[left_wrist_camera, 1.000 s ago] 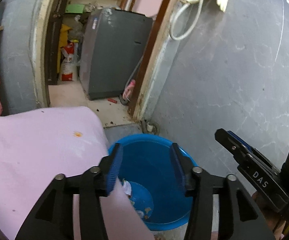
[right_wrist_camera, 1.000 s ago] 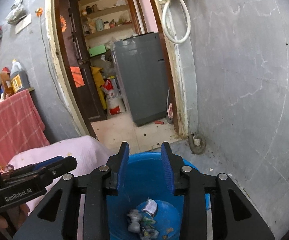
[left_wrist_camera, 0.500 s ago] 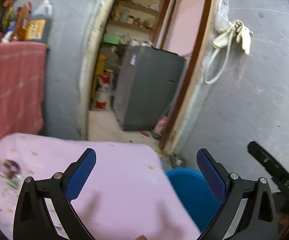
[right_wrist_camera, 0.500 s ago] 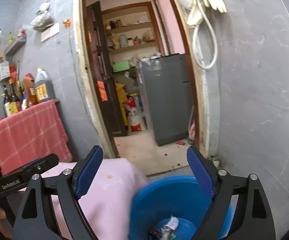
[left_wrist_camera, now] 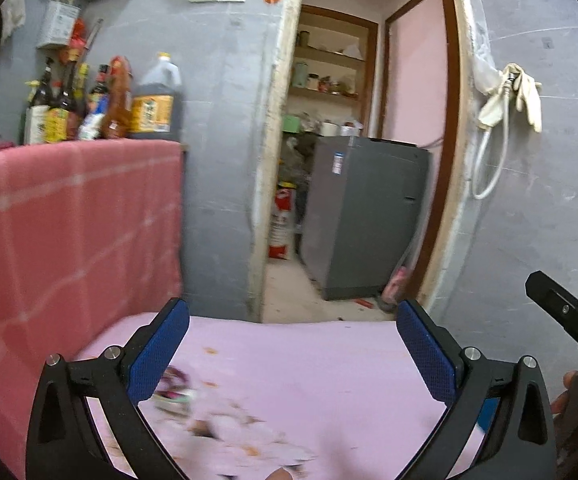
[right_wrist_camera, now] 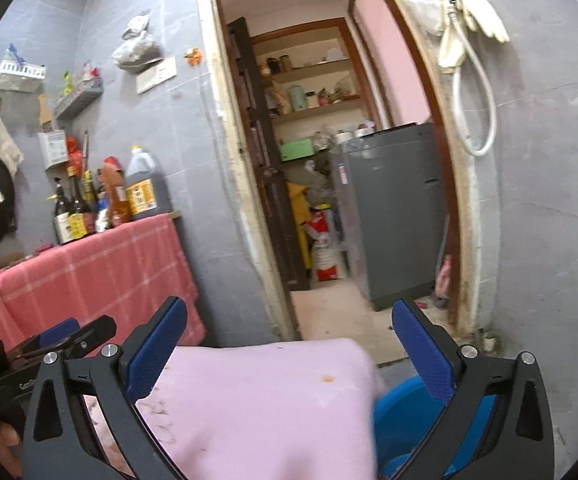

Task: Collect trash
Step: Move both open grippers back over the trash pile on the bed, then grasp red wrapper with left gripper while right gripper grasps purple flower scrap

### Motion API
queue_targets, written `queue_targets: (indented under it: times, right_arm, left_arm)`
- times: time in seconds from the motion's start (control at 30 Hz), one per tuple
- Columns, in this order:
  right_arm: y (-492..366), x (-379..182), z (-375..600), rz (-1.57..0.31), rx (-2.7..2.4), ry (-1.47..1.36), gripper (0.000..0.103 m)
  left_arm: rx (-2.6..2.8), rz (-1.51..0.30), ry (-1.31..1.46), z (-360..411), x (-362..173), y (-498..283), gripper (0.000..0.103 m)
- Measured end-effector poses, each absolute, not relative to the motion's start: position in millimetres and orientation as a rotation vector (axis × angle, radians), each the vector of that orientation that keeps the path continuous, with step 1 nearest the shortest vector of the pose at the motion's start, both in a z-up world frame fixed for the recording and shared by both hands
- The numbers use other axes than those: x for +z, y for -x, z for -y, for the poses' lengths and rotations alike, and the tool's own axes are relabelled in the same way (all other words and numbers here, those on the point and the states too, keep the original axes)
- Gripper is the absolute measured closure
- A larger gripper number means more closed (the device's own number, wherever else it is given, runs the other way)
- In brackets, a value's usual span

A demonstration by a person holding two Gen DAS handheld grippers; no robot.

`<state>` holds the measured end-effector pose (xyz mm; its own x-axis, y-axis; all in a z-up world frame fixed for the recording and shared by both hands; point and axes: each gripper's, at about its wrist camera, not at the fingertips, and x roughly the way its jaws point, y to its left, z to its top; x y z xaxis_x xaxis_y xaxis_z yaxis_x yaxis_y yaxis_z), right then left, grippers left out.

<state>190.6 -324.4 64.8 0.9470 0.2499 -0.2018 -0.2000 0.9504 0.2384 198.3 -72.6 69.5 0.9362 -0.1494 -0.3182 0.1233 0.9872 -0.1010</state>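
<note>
Over the pink-covered tabletop (left_wrist_camera: 309,364), the left wrist view shows the left gripper (left_wrist_camera: 293,352) with its jaws opening, already spread wide and nothing between the blue pads. The remaining trash (left_wrist_camera: 177,390), a blurred cluster of wrappers and crumbs, lies just below and inside the gripper's left finger, with more scraps trailing toward the lower middle. The right gripper's black tip (left_wrist_camera: 565,316) juts in at the far right, well apart from the scraps.

In the right wrist view, the right gripper (right_wrist_camera: 289,344) is also empty, jaws opening and splayed wide. The blue bin (right_wrist_camera: 401,412) sits low, behind its right finger, beside the tabletop's edge; no trash is clear on the cloth ahead of it, only a small orange speck (right_wrist_camera: 327,379).

The step in hand looks like reaching for the next piece. It would go best by tipping the left gripper down over the wrapper cluster, centring the pile between the pads, and closing on the trash alone so the cloth is not pinched.
</note>
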Motion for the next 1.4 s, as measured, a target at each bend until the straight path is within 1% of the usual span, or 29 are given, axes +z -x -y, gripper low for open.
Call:
queue_targets:
  times: [0.17,0.37,0.57,0.9,1.0,1.03,1.07,1.1,1.13,1.17,1.23,1.27,1.33,1.37,1.4]
  right_arm:
    - [-198,62,294,-0.244,0.293,-0.216,0.0]
    - [-207,53,258,-0.287,0.366,-0.195,0.0]
    - [-222,35,225,-0.38,0.443,-0.157,0.0]
    - [-252,6,189,-0.538,0.533,-0.086,0.0]
    - [-263,-5,182,-0.602,0.586,-0.104,0.007]
    - [-267,-7,180,-0.62,0.593,-0.106,0.012]
    - [-269,-9,178,-0.634,0.595,-0.104,0.019]
    - [-273,-11,176,-0.647,0.602,-0.105,0.022]
    - [-276,-12,174,-0.658,0.61,-0.109,0.024]
    - [-279,-12,172,-0.667,0.616,-0.111,0.027]
    - [-287,-14,166,-0.691,0.633,-0.117,0.029]
    - [-290,-14,163,-0.697,0.639,-0.12,0.033]
    - [-297,-17,154,-0.721,0.656,-0.115,0.038]
    - [-300,-18,149,-0.729,0.666,-0.114,0.041]
    - [-303,-20,144,-0.74,0.677,-0.11,0.043]
  left_arm:
    - [-0.056,-0.315,0.058,39,67,-182,0.002]
    - [0.038,-0.331,0.06,0,50,-161,0.002]
    - [0.079,-0.396,0.065,-28,26,-151,0.002]
    - [0.098,-0.504,0.099,-48,0,-158,0.002]
    - [0.092,-0.521,0.113,-49,-2,-167,0.004]
    - [0.091,-0.526,0.117,-50,-2,-172,0.005]
    - [0.088,-0.539,0.124,-51,-4,-177,0.009]
    - [0.084,-0.549,0.131,-53,-3,-183,0.015]
    - [0.083,-0.56,0.141,-55,-4,-187,0.022]
    - [0.077,-0.571,0.152,-57,-6,-193,0.025]
    - [0.067,-0.582,0.17,-59,-8,-201,0.034]
    - [0.059,-0.586,0.178,-60,-8,-205,0.036]
    - [0.046,-0.597,0.187,-62,-9,-212,0.046]
    - [0.039,-0.607,0.192,-63,-10,-217,0.049]
    - [0.03,-0.62,0.2,-64,-12,-221,0.056]
